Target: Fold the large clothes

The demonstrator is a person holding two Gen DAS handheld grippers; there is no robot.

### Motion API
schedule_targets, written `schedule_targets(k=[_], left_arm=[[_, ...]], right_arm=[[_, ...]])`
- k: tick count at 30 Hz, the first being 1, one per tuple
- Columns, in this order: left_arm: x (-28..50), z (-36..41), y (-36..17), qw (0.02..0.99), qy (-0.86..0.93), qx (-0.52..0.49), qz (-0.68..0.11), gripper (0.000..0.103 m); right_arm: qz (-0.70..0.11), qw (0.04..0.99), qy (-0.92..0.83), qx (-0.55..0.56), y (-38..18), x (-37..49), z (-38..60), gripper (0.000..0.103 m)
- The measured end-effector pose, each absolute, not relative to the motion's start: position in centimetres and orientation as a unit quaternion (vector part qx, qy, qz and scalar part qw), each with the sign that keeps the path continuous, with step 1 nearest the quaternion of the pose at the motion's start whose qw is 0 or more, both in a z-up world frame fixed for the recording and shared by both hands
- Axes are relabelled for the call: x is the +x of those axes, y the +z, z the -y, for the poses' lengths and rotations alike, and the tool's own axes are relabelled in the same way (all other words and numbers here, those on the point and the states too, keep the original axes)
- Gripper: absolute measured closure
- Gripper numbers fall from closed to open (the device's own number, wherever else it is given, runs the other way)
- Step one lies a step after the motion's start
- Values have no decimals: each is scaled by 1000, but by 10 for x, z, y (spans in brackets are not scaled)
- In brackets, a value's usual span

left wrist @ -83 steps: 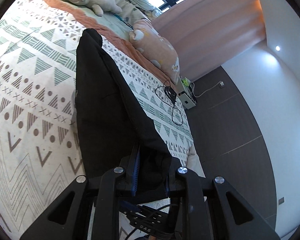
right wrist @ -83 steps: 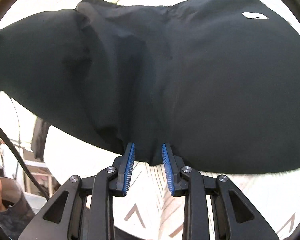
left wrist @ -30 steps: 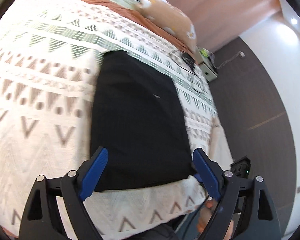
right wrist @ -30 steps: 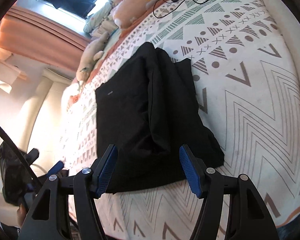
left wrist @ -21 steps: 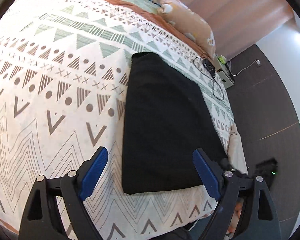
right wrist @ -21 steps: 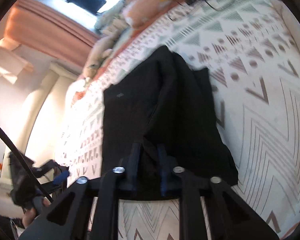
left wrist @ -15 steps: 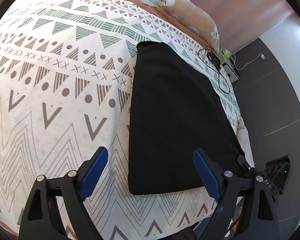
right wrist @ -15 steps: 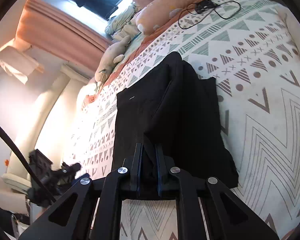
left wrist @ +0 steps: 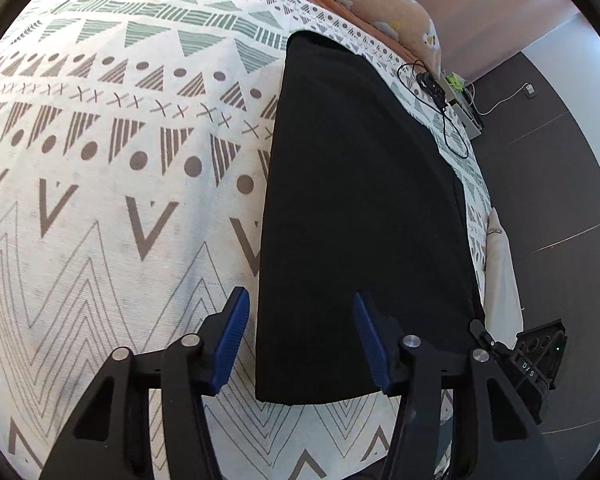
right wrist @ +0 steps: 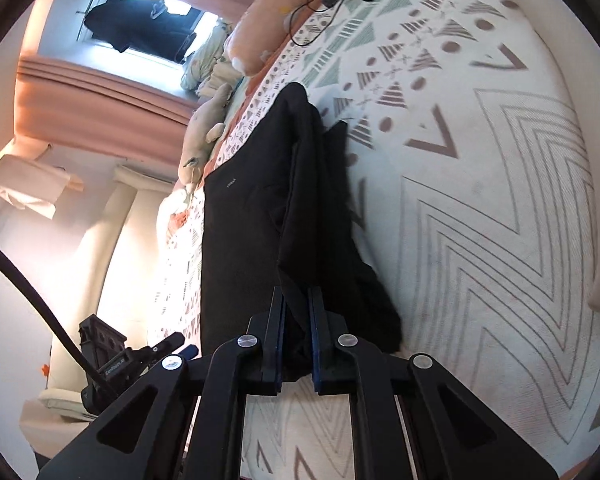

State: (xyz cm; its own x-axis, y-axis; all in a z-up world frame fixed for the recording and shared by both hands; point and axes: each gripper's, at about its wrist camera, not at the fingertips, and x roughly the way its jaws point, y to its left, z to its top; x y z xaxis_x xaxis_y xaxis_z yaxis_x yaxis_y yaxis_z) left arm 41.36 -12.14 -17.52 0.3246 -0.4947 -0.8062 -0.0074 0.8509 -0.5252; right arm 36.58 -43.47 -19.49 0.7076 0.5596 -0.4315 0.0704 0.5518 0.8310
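Observation:
A black garment [left wrist: 360, 208] lies folded in a long flat strip on the patterned bedspread [left wrist: 100, 184]. My left gripper [left wrist: 300, 336] is open, its blue pads on either side of the garment's near left corner, just above it. In the right wrist view my right gripper [right wrist: 296, 336] is shut on a raised fold at the near end of the garment [right wrist: 252, 216], which lifts into a ridge toward the jaws. The left gripper also shows in the right wrist view [right wrist: 140, 356] at the lower left.
A peach pillow [left wrist: 384, 12] and a plush toy [right wrist: 204, 136] lie at the head of the bed. A black cable [left wrist: 440, 108] rests on the bed near its right edge. Dark floor [left wrist: 548, 184] lies beyond that edge. Curtains [right wrist: 100, 96] hang by the window.
My left gripper has let go of the garment, opened wide, then narrowed over the near left corner. My right gripper has closed on the garment's near end and lifted a fold.

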Motion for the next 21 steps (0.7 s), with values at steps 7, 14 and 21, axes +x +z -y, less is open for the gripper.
schedule_targets(k=[7,14,21], left_arm=[[416,131,-192,766,-163,-236,-576,49],[428,132,-190,772,-160,-222,-574,49],[447,130,-188,775,-160,-220,-571,49]], right_arm=[[-368,794,143,462,-212,361,441,97],[-393,799,151,430,-179,363,444,75],[-378,825,156,391,-144,391,449,26]])
